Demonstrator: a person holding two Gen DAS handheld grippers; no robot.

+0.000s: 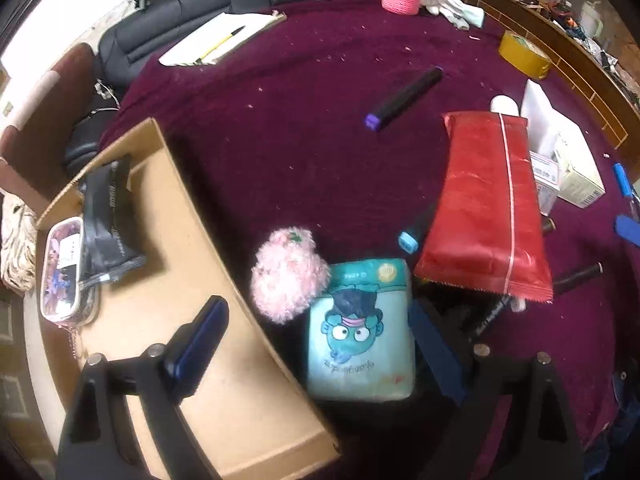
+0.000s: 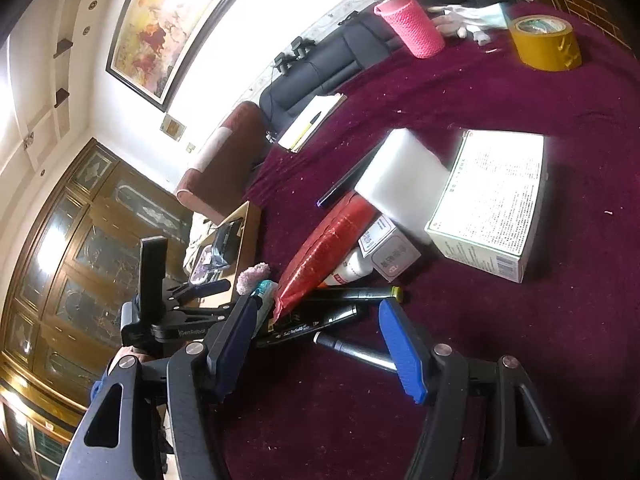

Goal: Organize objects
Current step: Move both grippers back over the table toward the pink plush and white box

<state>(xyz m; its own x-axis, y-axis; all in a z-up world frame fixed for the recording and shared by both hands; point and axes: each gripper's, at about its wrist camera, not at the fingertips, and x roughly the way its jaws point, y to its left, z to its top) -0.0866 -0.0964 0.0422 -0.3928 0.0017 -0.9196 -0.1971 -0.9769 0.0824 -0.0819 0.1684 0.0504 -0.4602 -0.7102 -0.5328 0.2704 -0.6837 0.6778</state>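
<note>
Maroon cloth (image 1: 304, 128) bears a teal packet (image 1: 362, 332) between the gaping left tongs (image 1: 320, 332).

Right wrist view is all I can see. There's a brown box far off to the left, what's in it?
Observer: The cardboard box holds two things at its far end, a black packet and a clear pouch lying side by side.
Operator: And the blue-green thing by the pink fluff?
Observer: That is a teal packet printed with a cartoon face. It lies flat on the cloth just outside the box, next to the pink pompom.
Operator: Is the other gripper holding anything?
Observer: No. The left gripper is open and grips nothing, with one finger over the box and the other past the teal packet.
</note>
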